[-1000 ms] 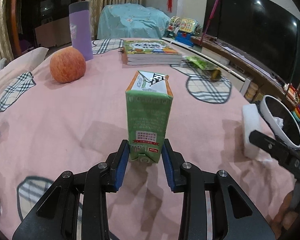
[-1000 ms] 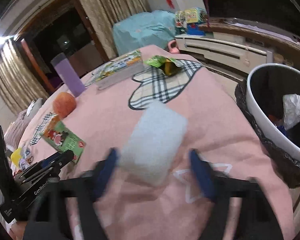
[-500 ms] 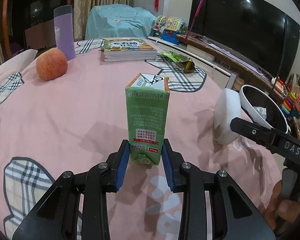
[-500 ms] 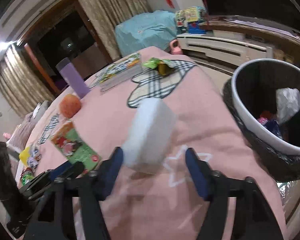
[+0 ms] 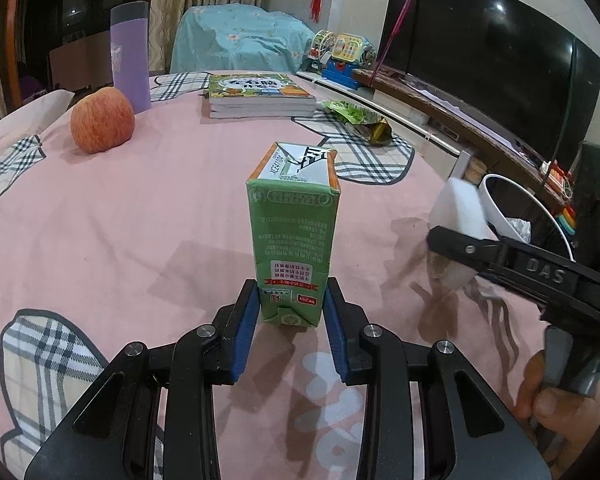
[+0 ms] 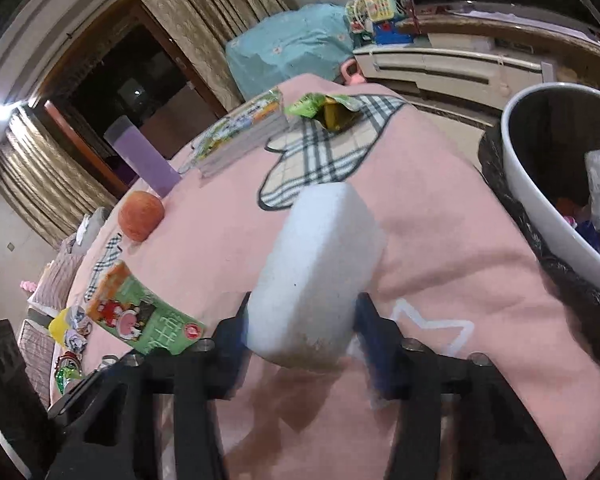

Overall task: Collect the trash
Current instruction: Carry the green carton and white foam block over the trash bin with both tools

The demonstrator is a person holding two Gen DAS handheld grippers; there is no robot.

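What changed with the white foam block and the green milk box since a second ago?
The right tool went wide, and is closing on the white foam block, pads now against it, nearer the trash bin. The left tool stays clamped on the green milk box; the apple and books haven't moved.

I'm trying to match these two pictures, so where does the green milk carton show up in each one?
Left wrist view: the milk carton stands upright at centre, gripped between the left gripper fingers.
Right wrist view: the carton sits at lower left, beside the white foam block.
Shared landmark: the apple.
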